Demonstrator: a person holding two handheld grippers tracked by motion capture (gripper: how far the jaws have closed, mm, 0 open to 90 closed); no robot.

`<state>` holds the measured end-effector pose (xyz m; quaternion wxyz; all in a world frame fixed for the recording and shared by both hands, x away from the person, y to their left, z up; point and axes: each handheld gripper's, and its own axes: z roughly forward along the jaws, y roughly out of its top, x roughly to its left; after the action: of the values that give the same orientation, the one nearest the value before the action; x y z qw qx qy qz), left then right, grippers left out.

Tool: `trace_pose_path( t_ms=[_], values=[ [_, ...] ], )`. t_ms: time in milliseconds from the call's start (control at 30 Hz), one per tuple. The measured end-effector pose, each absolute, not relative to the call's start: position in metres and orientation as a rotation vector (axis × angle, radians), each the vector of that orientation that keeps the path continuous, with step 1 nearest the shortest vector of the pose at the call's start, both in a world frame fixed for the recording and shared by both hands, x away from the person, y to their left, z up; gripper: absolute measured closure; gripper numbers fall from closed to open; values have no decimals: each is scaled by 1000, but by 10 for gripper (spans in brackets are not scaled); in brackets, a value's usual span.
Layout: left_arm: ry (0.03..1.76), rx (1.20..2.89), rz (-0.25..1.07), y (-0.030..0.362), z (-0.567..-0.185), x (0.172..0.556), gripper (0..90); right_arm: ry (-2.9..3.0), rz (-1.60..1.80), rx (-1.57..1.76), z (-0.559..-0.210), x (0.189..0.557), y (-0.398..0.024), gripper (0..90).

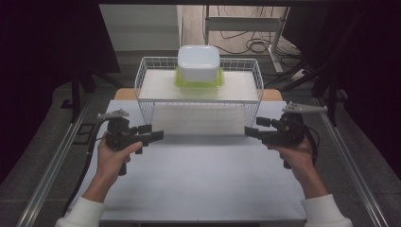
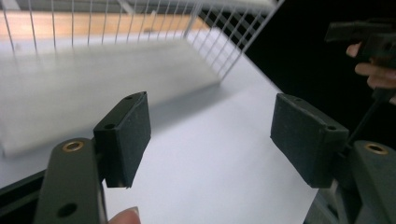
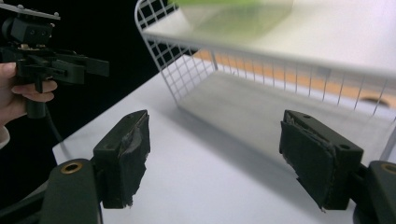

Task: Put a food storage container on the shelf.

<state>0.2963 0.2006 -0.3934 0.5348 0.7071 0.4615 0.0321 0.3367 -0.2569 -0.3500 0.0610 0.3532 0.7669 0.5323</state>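
Bench (image 1: 203, 184): flat white top, bare in the near half. At its far edge stood a white wire shelf rack (image 1: 198, 94) with a white board laid on its upper level. On that board, roughly centred: a white rounded-square plastic container (image 1: 198, 61), sitting upside-down on its lime-green lid (image 1: 182, 83), touching it all round.

Left gripper (image 1: 152, 134) and right gripper (image 1: 253, 127) hung low over the bench, each held in a hand, tips aimed inward at one another, well apart, just in front of the rack's lower opening. Both sets of fingers stood wide apart, nothing between them; the left gripper view showed the left pads (image 2: 126, 135) bare, the right gripper view the same for the right pads (image 3: 123, 154), foam there frayed.

Key relation: the container was farther back and higher than both grippers, midway between them, so neither hand was clearly nearer. No real long axis, near-square footprint. My read: the approach needs to go up over the rack's front rail, then in from both sides.
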Motion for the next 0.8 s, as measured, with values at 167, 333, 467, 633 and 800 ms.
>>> trace_pose_path(
  t_ms=[167, 333, 467, 633, 800],
  values=[
    [1132, 1747, 114, 200, -426, 275, 272, 2338, 1594, 1113, -386, 325, -265, 245],
    [1181, 1816, 124, 203, -456, 268, 263, 2376, 1544, 1184, -421, 316, -273, 242],
    [1202, 1846, 164, 204, -467, 266, 262, 2394, 1468, 1224, -443, 309, -278, 236],
    [1228, 1870, 166, 203, -478, 265, 250, 2434, 1354, 1254, -463, 307, -275, 227],
    [1220, 1886, 184, 204, -479, 264, 245, 2438, 1325, 1252, -467, 309, -273, 225]
  ],
)
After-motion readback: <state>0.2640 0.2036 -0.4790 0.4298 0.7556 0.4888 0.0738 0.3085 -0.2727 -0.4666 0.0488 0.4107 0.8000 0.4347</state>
